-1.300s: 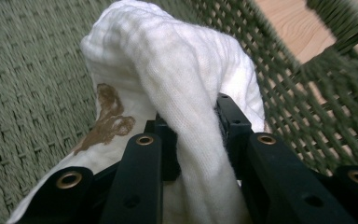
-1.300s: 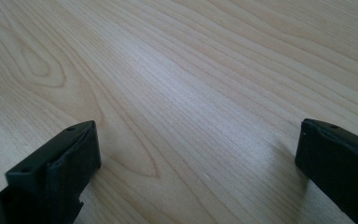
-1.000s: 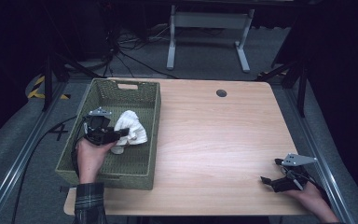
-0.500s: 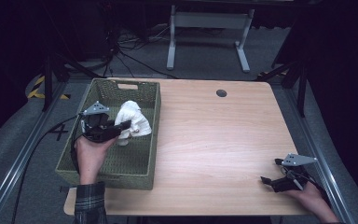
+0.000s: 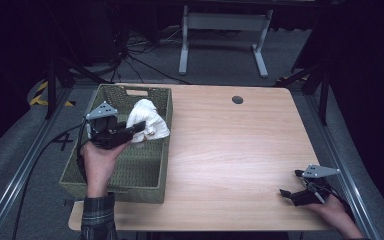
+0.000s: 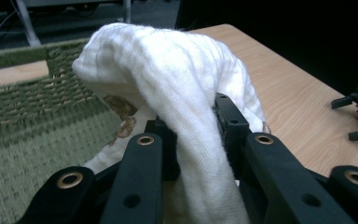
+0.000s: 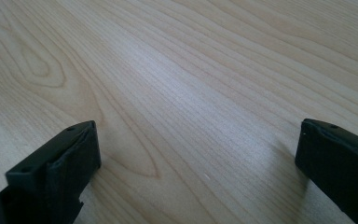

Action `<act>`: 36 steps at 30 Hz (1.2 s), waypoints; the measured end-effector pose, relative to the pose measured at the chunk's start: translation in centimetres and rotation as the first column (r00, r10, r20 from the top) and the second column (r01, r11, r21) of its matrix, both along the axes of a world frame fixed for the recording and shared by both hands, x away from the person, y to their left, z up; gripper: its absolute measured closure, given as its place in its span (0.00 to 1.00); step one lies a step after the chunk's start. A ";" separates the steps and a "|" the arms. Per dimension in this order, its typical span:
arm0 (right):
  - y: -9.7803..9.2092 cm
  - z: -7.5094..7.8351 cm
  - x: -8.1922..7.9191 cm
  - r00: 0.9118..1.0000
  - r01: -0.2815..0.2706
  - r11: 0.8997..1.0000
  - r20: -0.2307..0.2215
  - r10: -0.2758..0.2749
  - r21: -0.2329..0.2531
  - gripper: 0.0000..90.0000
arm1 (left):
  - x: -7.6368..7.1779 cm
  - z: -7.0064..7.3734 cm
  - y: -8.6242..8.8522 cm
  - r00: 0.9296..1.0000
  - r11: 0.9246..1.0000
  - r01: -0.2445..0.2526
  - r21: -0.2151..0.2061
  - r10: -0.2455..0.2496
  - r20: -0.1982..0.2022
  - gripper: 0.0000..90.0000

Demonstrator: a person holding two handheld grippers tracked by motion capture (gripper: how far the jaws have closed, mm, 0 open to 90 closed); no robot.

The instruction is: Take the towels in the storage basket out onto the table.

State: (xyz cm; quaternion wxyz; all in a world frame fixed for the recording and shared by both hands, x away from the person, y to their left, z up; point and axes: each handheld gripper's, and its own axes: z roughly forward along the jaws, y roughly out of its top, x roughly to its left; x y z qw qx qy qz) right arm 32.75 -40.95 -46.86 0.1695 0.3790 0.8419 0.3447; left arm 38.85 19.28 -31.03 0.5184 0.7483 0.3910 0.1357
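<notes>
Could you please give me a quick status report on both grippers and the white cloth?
Left gripper shut on white cloth, held up over the green basket. Right gripper open, resting low at the table's near right corner. Nothing in the way.

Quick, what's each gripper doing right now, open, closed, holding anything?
Left gripper: closed on the white knitted cloth, above the green woven basket.
Right gripper: open, empty, low over the light wooden table.
</notes>
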 end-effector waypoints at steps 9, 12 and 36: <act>0.0 0.0 0.0 1.000 -0.001 1.000 0.001 0.001 -0.002 0.00 | -0.3 1.6 -1.7 0.998 0.999 0.045 -0.006 -0.044 0.041 0.84; 0.0 0.0 0.0 1.000 0.000 1.000 0.000 0.000 -0.001 0.00 | -0.2 2.0 -2.4 0.997 0.998 0.060 -0.007 -0.060 0.049 0.84; 0.0 0.0 0.0 1.000 0.017 1.000 0.002 -0.017 -0.002 0.00 | 0.8 2.7 -8.0 0.972 0.973 0.229 -0.017 -0.227 0.064 0.84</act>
